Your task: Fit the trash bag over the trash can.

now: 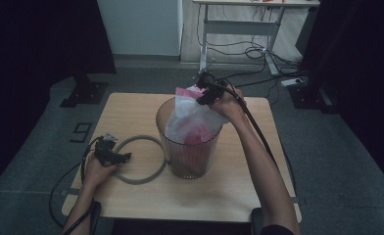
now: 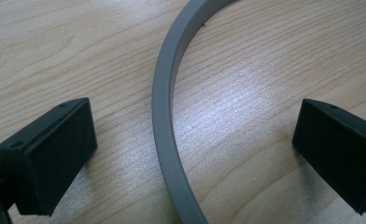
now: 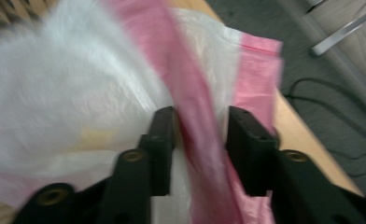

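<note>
Two hands at a bin – one resting, one at the bag

Near the table [image 1: 131, 205] edge the left gripper [image 1: 112, 154] lies low, jaws wide and empty astride the grey ring [image 2: 165, 135]. Farther off, the right arm stretches over the bin [image 1: 190, 156]; the right gripper [image 1: 207, 93] tilts down, jaws partly apart with a pink fold of the plastic bag [image 3: 200, 135] between – whether they pinch it I cannot tell. Beyond: grey floor, cables, a desk frame.

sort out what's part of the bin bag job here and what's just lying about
In the job:
bin
pink and white bag
grey ring
right gripper, jaws around a bag fold
left gripper, open over the ring

Lying about:
desk frame
floor cables
power strip
</note>
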Tool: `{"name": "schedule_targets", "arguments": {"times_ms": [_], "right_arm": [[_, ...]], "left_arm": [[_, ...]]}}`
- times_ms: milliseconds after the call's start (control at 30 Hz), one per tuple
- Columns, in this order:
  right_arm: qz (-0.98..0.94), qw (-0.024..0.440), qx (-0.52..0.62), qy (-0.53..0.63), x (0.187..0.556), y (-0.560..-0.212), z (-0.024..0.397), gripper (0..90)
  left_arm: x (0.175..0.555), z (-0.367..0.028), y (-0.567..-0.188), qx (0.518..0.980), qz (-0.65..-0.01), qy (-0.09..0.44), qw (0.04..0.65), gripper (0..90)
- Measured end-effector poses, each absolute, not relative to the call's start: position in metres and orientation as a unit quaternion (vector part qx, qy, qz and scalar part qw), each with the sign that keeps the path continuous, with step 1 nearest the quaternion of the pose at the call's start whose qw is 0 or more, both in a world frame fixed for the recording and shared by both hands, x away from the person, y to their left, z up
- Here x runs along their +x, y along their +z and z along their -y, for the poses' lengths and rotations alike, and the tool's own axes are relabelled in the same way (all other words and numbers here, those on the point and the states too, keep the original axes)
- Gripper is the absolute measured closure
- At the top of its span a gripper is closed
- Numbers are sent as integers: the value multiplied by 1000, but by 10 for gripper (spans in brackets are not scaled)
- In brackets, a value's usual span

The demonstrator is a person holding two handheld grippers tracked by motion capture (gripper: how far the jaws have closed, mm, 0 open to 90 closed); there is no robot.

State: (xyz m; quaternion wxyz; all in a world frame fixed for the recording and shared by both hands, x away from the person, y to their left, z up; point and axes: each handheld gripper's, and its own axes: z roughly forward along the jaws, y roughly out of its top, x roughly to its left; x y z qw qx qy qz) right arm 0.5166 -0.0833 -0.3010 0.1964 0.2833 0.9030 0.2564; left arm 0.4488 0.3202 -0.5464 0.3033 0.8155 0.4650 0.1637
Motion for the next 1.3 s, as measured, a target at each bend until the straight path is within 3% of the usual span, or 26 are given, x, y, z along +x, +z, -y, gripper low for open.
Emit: {"name": "schedule_targets", "arguments": {"times_ms": [100, 200, 233, 267, 367, 467, 600, 900, 1000, 1100, 1200, 1300], "right_arm": [[-907, 170, 285, 258, 522, -308, 87, 713], [-910, 162, 286, 252, 524, -312, 88, 709], [-910, 162, 287, 251, 523, -313, 88, 658], [-906, 183, 285, 255, 521, -308, 88, 487], [-899, 181, 285, 281, 520, -298, 88, 423], [-899, 176, 279, 288, 520, -294, 86, 473], [-913, 159, 282, 249, 524, -297, 88, 694], [-901, 133, 319, 262, 486, -293, 133, 728], [-903, 138, 314, 257, 465, -291, 140, 649], [-892, 168, 322, 270, 463, -281, 142, 446], [-882, 180, 319, 296, 476, -271, 135, 379], [-885, 170, 304, 308, 495, -271, 115, 379]], "left_arm": [[449, -320, -546, 816, -465, 164, 303, 0], [449, -320, -546, 816, -465, 164, 303, 0], [449, -320, -546, 816, -465, 164, 303, 0], [449, -320, -546, 816, -465, 164, 303, 0], [449, -320, -546, 816, -464, 164, 303, 0], [449, -320, -546, 816, -464, 164, 303, 0], [449, -320, -546, 816, -464, 163, 303, 0], [449, -320, -546, 816, -465, 164, 303, 0], [449, -320, -546, 816, -465, 164, 303, 0], [449, -320, -546, 815, -466, 164, 303, 0], [449, -320, -546, 816, -466, 164, 302, 0], [449, -320, -546, 816, -466, 164, 302, 0]]}}
